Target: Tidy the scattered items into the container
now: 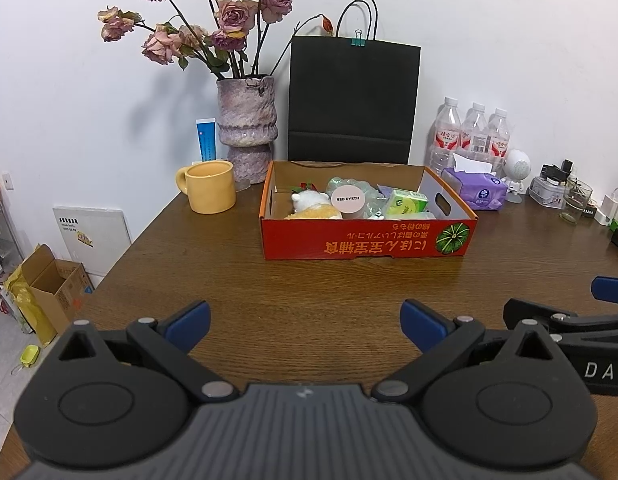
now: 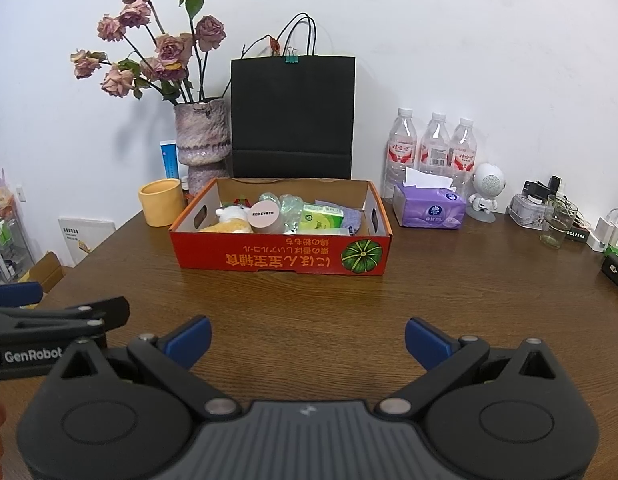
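Observation:
A red cardboard box [image 1: 365, 244] [image 2: 281, 260] with a pumpkin picture stands on the brown wooden table [image 1: 309, 284] [image 2: 309, 304]. Inside it lie a plush toy [image 1: 313, 205] [image 2: 233, 218], a pink round jar [image 1: 348, 200] [image 2: 265, 216], a green tissue pack [image 1: 407, 202] [image 2: 323, 216], crumpled clear plastic and a purple cloth [image 2: 351, 216]. My left gripper [image 1: 305, 322] hangs open over bare table in front of the box, holding nothing. My right gripper [image 2: 307, 338] is likewise open and empty, beside the left one.
A yellow mug [image 1: 209, 192] [image 2: 161, 202], a vase of dried roses [image 1: 248, 136] [image 2: 203, 140], a black paper bag [image 1: 353, 100] [image 2: 293, 116], three water bottles [image 1: 473, 136] [image 2: 433, 148], a purple tissue pack [image 1: 475, 190] [image 2: 429, 210], a small white robot figure [image 2: 487, 192], a glass [image 2: 557, 222] and chargers line the back and right.

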